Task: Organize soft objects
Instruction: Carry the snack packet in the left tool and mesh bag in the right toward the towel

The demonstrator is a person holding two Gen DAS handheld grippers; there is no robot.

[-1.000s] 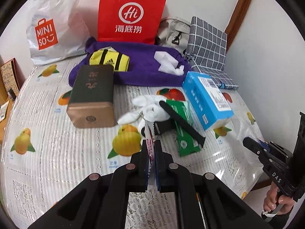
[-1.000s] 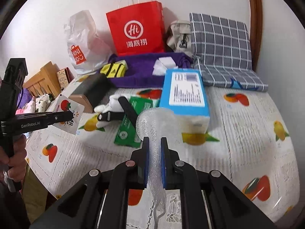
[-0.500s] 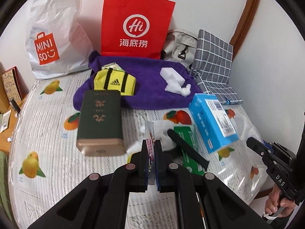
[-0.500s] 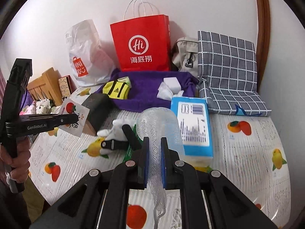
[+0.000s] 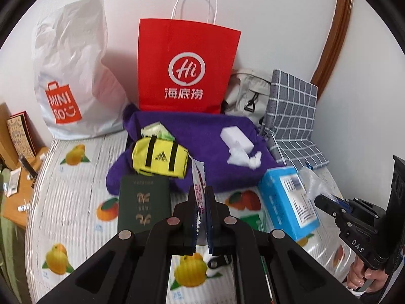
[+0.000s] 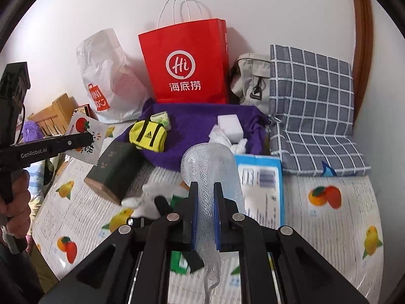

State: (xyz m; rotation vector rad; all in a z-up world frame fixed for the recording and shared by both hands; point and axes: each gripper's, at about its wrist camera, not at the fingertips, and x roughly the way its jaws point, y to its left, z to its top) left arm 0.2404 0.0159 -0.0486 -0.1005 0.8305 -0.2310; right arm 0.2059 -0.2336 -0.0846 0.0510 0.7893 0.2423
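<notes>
My left gripper (image 5: 200,196) is shut on a flat white packet with a tomato print (image 5: 198,177), held above the bed; the packet also shows in the right wrist view (image 6: 86,136). My right gripper (image 6: 204,190) is shut on a clear foam net sleeve (image 6: 210,162), held over the bed. A purple towel (image 5: 207,131) lies at the back with a yellow pouch (image 5: 159,158), a green packet (image 5: 155,130) and white foam pieces (image 5: 238,145) on it. A white glove (image 6: 144,201) lies on the bed.
A red paper bag (image 5: 187,68), a white Miniso bag (image 5: 73,81), a grey bag (image 5: 248,93) and a checked cushion (image 5: 293,116) stand along the wall. A dark green box (image 5: 144,205), a blue box (image 5: 288,202) and a green packet (image 6: 178,258) lie on the fruit-print cover.
Both grippers have risen and moved toward the back of the bed with their loads. The towel and bags now look nearer.
</notes>
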